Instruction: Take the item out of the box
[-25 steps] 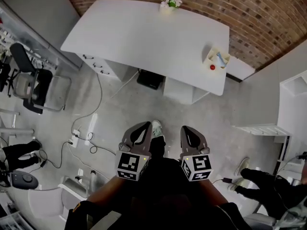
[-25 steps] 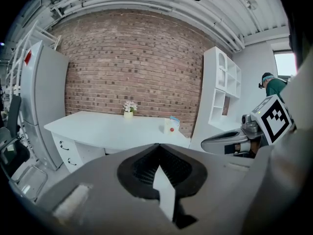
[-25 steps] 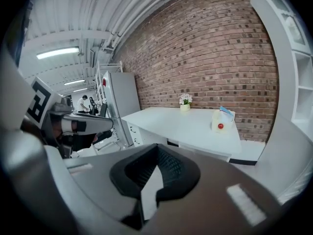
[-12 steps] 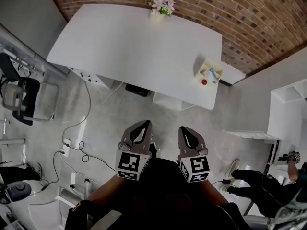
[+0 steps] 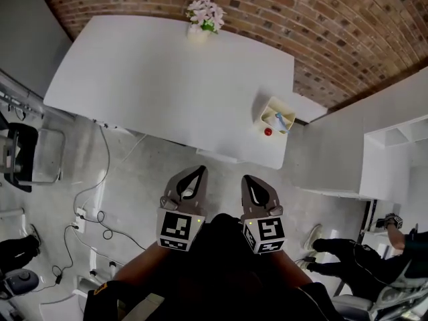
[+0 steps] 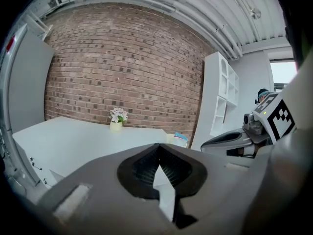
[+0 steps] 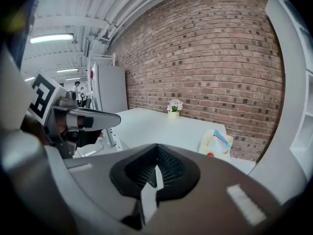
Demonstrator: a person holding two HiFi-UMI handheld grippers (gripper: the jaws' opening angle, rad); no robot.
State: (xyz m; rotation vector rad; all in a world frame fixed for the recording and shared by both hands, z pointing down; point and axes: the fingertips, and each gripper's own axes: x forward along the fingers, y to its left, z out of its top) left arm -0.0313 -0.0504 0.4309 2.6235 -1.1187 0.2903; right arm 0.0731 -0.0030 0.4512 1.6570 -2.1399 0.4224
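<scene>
Head view: left gripper [image 5: 198, 170] and right gripper [image 5: 246, 178] side by side; box [image 5: 277, 115], item inside, sits on the desk [image 5: 167, 79] well ahead and to the right.
Left gripper view: fingers clenched, empty.
Right gripper view: fingers clenched, empty.
Advice: get close, then unclench the right fingers over the box.

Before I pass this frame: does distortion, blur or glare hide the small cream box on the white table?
No. Head view: fisheye curves the white table, yet the small cream box is sharp. Left gripper view: dark corners, box small but visible. Right gripper view: red-brown brick wall bows, box clear.
</scene>
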